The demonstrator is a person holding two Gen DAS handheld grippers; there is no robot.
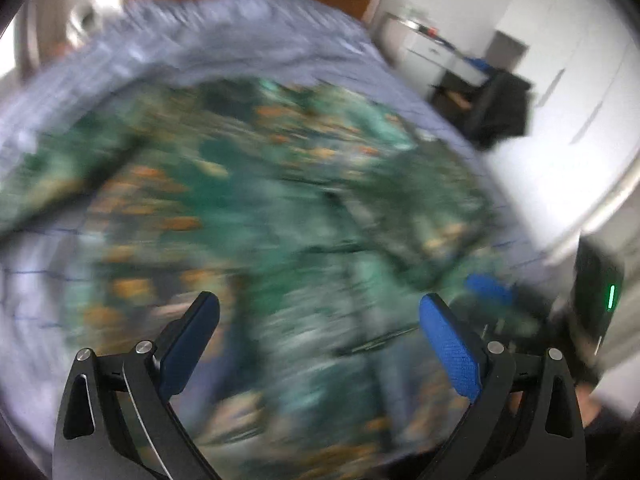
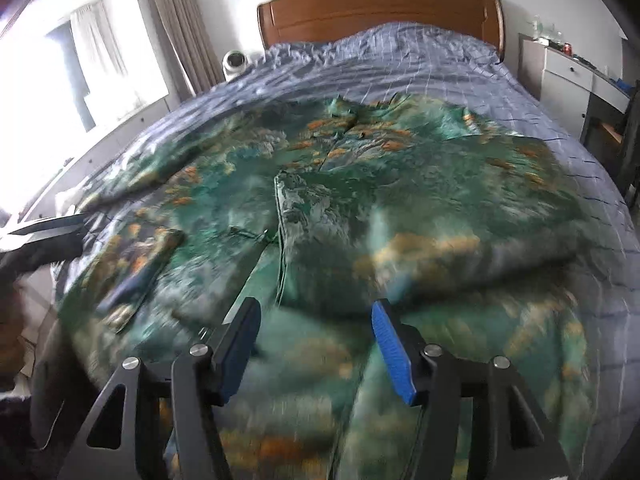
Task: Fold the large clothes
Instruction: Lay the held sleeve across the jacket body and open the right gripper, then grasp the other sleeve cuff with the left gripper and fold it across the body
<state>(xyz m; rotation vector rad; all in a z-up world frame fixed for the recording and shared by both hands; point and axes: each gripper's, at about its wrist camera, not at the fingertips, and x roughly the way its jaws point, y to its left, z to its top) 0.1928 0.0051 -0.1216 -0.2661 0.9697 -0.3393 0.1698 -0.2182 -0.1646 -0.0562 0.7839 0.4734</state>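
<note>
A large green garment with orange and teal print [image 2: 360,184] lies spread on the bed, its right side folded over toward the middle. It also fills the blurred left wrist view [image 1: 260,200]. My left gripper [image 1: 320,312] is open above the garment's near part, holding nothing. My right gripper [image 2: 316,316] is open just above the garment's near edge, empty. The right gripper also shows at the right of the left wrist view [image 1: 488,284], blurred. A dark tip of the left gripper shows at the left edge of the right wrist view [image 2: 52,224].
The bed has a blue-grey checked cover [image 2: 420,64] and a wooden headboard [image 2: 376,4]. A white nightstand with small items [image 2: 568,76] stands to the right. A window with curtains [image 2: 92,68] is on the left. A dark chair [image 1: 500,108] stands by a desk.
</note>
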